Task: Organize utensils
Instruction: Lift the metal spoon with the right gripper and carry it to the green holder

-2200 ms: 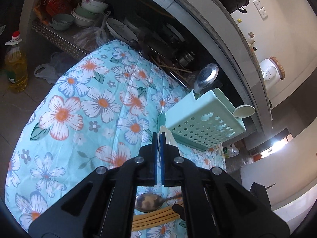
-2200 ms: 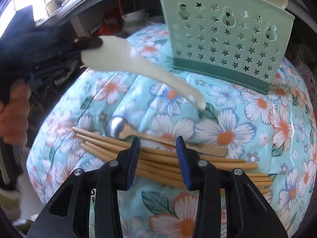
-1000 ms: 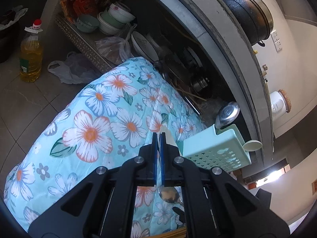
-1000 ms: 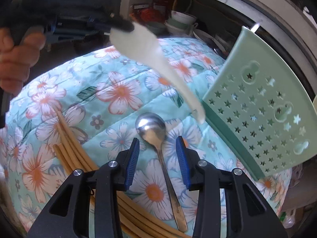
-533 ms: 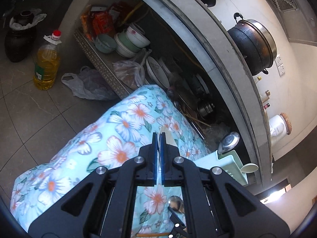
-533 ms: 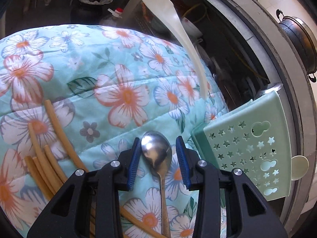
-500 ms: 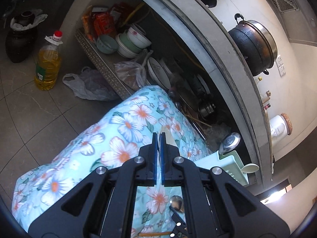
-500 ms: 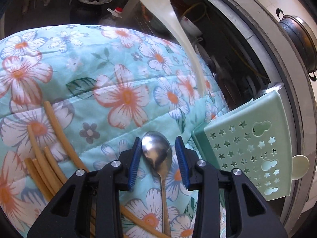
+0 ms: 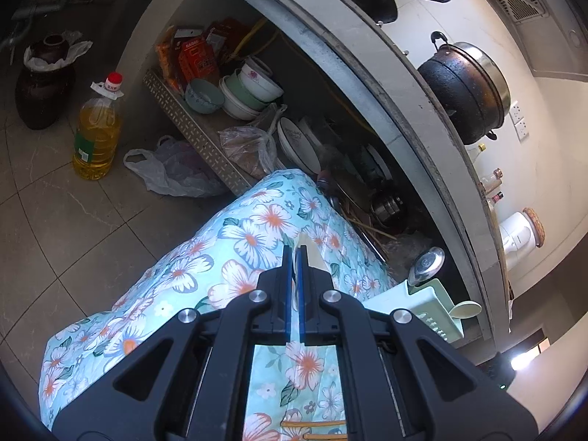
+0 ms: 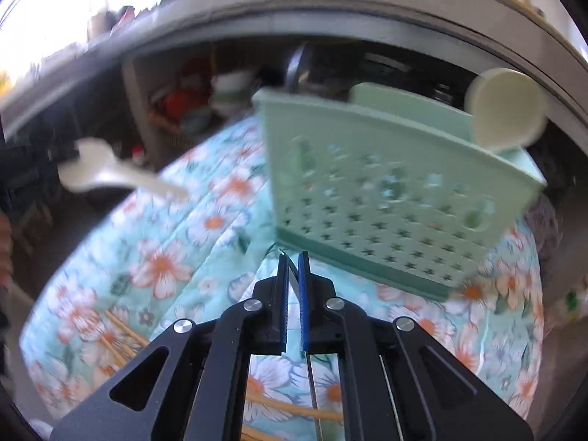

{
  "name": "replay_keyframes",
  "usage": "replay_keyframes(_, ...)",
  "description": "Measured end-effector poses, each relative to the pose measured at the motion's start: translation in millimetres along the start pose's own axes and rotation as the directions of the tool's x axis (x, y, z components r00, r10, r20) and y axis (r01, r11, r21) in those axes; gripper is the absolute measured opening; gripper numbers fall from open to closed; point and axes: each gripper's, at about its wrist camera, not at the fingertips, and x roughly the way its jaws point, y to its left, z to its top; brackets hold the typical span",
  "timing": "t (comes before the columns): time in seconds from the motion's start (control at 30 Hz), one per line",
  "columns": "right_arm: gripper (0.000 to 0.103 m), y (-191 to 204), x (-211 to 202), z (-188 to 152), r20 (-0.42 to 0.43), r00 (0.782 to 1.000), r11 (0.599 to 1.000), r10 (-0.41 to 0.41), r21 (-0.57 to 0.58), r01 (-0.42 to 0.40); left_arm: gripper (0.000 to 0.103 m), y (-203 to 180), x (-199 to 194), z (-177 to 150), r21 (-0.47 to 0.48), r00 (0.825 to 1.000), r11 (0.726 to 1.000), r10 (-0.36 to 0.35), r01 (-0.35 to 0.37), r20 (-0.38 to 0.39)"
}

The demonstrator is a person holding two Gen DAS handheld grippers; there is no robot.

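My left gripper (image 9: 293, 253) is shut on a white plastic spoon (image 9: 312, 255), held high above the floral cloth; the spoon also shows in the right wrist view (image 10: 110, 176) at the left. My right gripper (image 10: 293, 257) is shut on the metal spoon (image 10: 312, 386), whose handle hangs down between the fingers. The mint green utensil holder (image 10: 386, 198) stands just ahead of the right gripper, with a cream scoop (image 10: 507, 110) in it. It also shows in the left wrist view (image 9: 430, 312). Wooden chopsticks (image 10: 286, 409) lie on the cloth below.
The floral cloth (image 9: 235, 253) covers a raised surface. Behind it a shelf holds bowls (image 9: 246, 92) and plates. An oil bottle (image 9: 97, 132) and a dark jar (image 9: 44, 84) stand on the floor. A black pot (image 9: 466, 92) sits on the counter above.
My right gripper has closed on the metal spoon and lifted it off the cloth toward the holder. My left gripper has kept rising with the white spoon.
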Motion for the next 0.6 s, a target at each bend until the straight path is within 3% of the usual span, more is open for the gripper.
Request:
replay_keyframes(0.17, 0.003, -34, -35, -12, 0.099, 0.995, 0.989, 0.006, 0.149, -0.021, 0.001, -18, -5, -5, 0.051, 1.000, 0.999, -0.019, 0.019, 0.001)
replay_keyframes(0.4, 0.003, -59, -62, -37, 0.127, 0.991, 0.971, -0.045, 0.237, 0.014, 0.001, -51, -18, -14, 0.146, 0.998, 0.988, -0.056, 0.055, 0.001)
replay_keyframes(0.6, 0.005, -83, -54, -45, 0.045, 0.994, 0.951, 0.100, 0.291, -0.109, 0.001, -68, -25, -20, 0.192, 0.998, 0.980, -0.059, 0.059, -0.007)
